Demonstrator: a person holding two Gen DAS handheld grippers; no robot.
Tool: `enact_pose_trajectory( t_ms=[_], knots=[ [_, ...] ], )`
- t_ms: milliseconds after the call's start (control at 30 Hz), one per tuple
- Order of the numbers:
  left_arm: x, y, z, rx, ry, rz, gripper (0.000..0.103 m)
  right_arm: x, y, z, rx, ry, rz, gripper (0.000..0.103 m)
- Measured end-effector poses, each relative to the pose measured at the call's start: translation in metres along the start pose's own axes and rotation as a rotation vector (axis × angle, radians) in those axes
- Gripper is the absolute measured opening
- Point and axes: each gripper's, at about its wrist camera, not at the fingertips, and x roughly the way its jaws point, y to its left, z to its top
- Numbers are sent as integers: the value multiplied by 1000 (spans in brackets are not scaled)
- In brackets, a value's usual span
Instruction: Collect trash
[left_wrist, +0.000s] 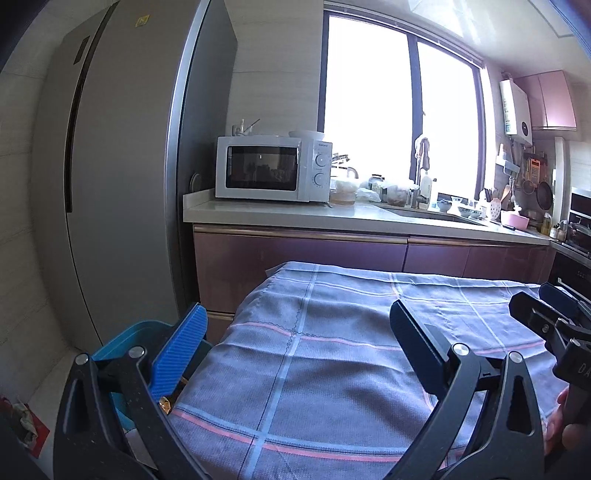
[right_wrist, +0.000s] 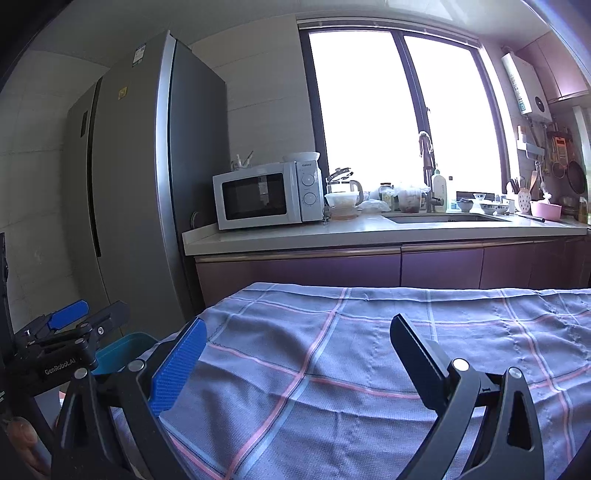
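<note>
While both tools hover over the plaid cloth (left_wrist: 332, 350), I see the left gripper (left_wrist: 295, 332) spread wide, holding nothing; the right gripper (right_wrist: 295, 350) likewise (wide, empty). I spot a teal bin (left_wrist: 122, 341) just left of the table edge, and crumpled scraps (left_wrist: 24, 421) on the floor beyond.

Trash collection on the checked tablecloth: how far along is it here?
Possibly finished or not begun: the blue-grey checked tablecloth with pink stripes shows no trash in either view. Nothing is in hand; the left hand-held gripper and right hand-held gripper are both open and empty. The teal plastic bin sits beside the table, contents hidden.
</note>
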Motion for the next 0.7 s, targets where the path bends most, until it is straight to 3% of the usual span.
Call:
enact_pose_trajectory(
  t_ms=[700],
  knots=[
    [-6, -6, -1, 33, -53, 11, 97, -6, -4, -2, 18, -17, -16, 96]
  ],
)
